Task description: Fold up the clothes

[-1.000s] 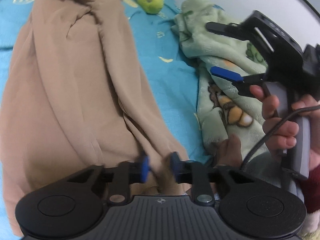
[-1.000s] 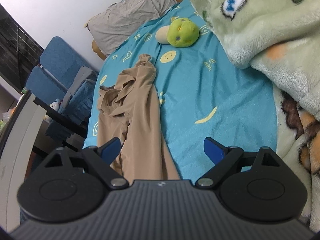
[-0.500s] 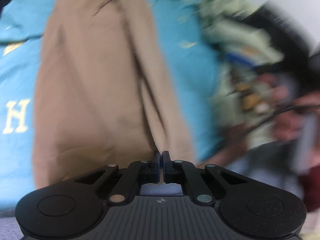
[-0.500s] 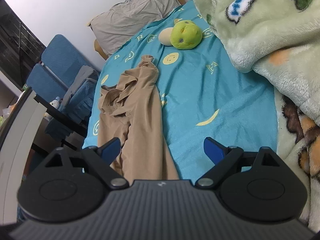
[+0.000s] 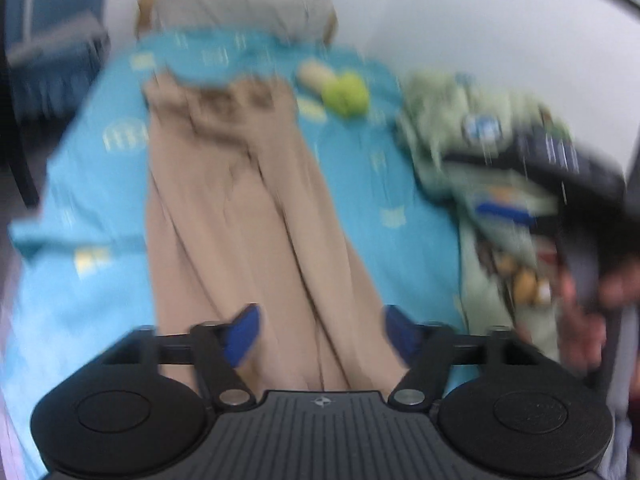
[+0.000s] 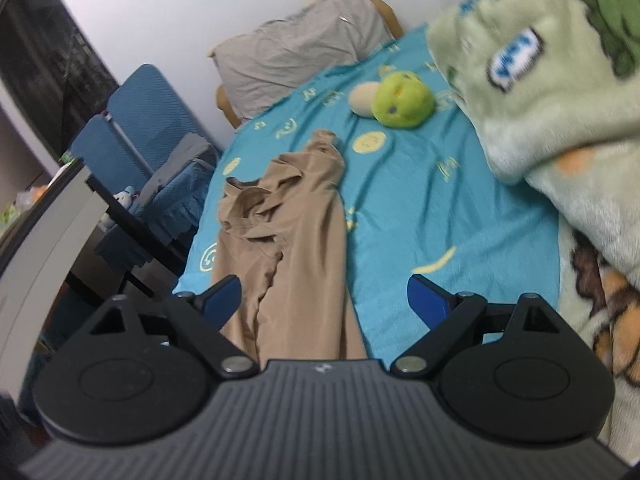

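With my left gripper (image 5: 318, 330) and right gripper (image 6: 324, 298) both spread and holding nothing, the long tan fabric garment (image 6: 288, 248) lies rumpled lengthwise on the turquoise patterned bedsheet (image 6: 440, 220), so pinching one layer risks a crooked fold.

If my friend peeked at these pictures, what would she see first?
Probably the long tan garment stretched out down the bright turquoise bedsheet, crumpled at its far end. Next the round green plush toy sitting farther up the bed, near the grey pillow. On the right a fluffy pale green cartoon blanket is heaped, and both grippers, left and right, stand open up front.
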A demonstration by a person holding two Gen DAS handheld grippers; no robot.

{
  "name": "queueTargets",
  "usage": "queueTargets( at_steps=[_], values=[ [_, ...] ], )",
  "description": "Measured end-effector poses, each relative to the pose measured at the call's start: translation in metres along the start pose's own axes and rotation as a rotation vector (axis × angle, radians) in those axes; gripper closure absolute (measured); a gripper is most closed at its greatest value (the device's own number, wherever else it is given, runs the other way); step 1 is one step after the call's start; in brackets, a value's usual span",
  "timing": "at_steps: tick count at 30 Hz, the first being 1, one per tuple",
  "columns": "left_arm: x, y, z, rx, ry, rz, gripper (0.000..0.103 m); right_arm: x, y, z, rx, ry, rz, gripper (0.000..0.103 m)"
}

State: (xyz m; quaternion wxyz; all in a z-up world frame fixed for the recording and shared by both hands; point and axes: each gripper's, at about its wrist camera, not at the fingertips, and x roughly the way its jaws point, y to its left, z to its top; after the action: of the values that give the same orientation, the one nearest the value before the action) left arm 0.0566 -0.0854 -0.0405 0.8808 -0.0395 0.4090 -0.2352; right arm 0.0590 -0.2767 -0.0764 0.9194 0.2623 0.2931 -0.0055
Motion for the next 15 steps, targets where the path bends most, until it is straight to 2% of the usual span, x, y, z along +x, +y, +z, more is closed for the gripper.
queueTargets(
  at_steps=[1, 2, 5, 10, 15],
  values=[
    [-0.001, 0.001, 0.007, 0.008, -0.047, 0.018, 0.011, -0.001, 0.003, -0.001, -0.013, -0.012, 0.002, 0.012],
    [0.002, 0.001, 0.013, 0.021, -0.080, 0.033, 0.008, -0.003, 0.005, -0.002, -0.026, -0.024, 0.005, 0.012],
    [0.011, 0.005, 0.027, 0.043, -0.161, 0.086, 0.005, -0.006, 0.013, -0.004, -0.058, -0.059, 0.012, 0.012],
    [0.031, 0.027, 0.024, -0.010, -0.216, 0.155, 0.001, 0.003, 0.023, -0.009, -0.100, -0.060, 0.002, 0.012],
    [0.034, 0.038, 0.011, 0.066, -0.254, 0.271, 0.001, 0.021, 0.034, -0.015, -0.096, -0.029, -0.008, 0.012]
  ],
)
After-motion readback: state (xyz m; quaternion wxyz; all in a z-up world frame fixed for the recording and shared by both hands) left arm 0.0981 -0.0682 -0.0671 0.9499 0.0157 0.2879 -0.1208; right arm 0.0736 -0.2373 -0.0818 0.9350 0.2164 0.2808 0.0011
